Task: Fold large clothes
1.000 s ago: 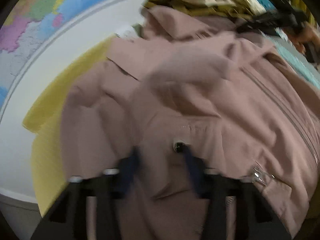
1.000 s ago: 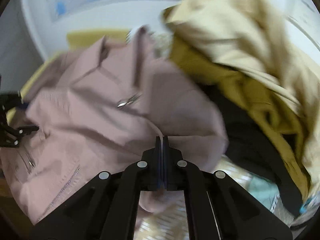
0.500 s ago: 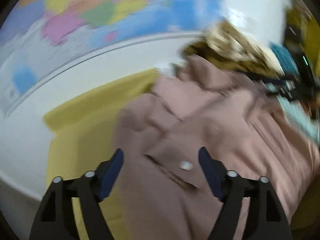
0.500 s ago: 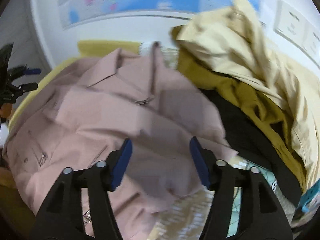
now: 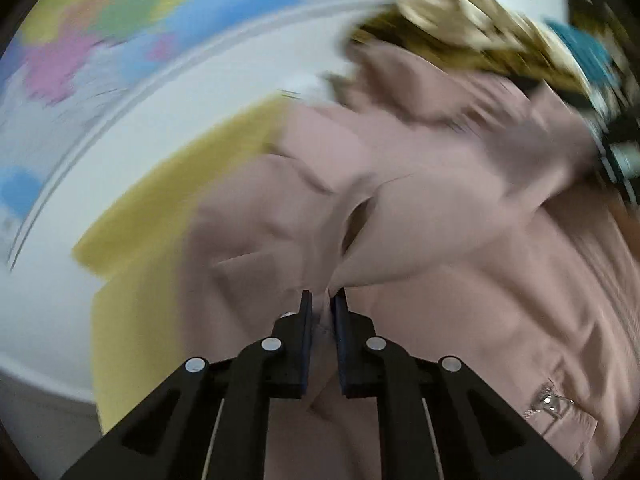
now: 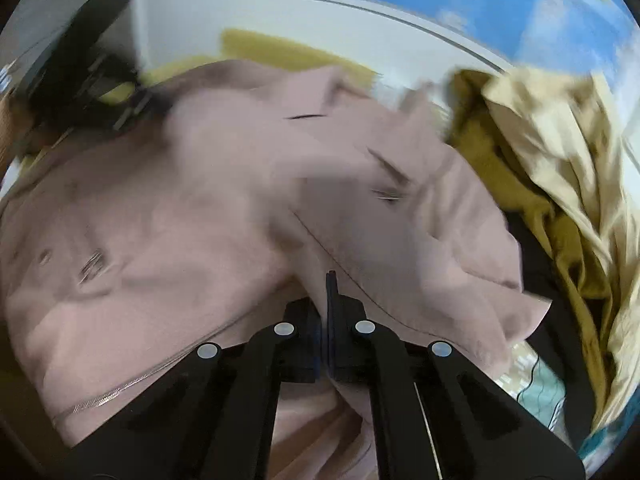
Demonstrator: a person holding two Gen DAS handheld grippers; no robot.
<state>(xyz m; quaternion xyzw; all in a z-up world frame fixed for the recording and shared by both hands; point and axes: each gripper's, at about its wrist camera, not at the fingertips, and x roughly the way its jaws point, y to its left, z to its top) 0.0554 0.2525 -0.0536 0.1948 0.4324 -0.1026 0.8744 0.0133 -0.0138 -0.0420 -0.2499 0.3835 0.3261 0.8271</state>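
A large dusty-pink jacket point(image 5: 440, 240) with zips lies spread over a yellow cloth point(image 5: 152, 216). It also fills the right wrist view point(image 6: 200, 208). My left gripper point(image 5: 321, 300) is shut on a fold of the pink jacket, which rises in a pinched ridge from the jaws. My right gripper point(image 6: 326, 280) is shut on another fold of the jacket near its edge. Both views are blurred by motion. The other gripper shows as a dark blur at the far right of the left wrist view point(image 5: 616, 148) and at the upper left of the right wrist view point(image 6: 92, 84).
A heap of other clothes, beige point(image 6: 560, 140), mustard point(image 6: 540, 216) and black point(image 6: 552, 320), lies right of the jacket. A coloured wall map point(image 5: 120, 12) hangs behind on a white wall. A patterned teal cloth point(image 6: 540, 384) lies under the heap.
Both grippers were open half a second ago and have now closed on folds of the pink jacket. One second ago the right was shut and the left open.
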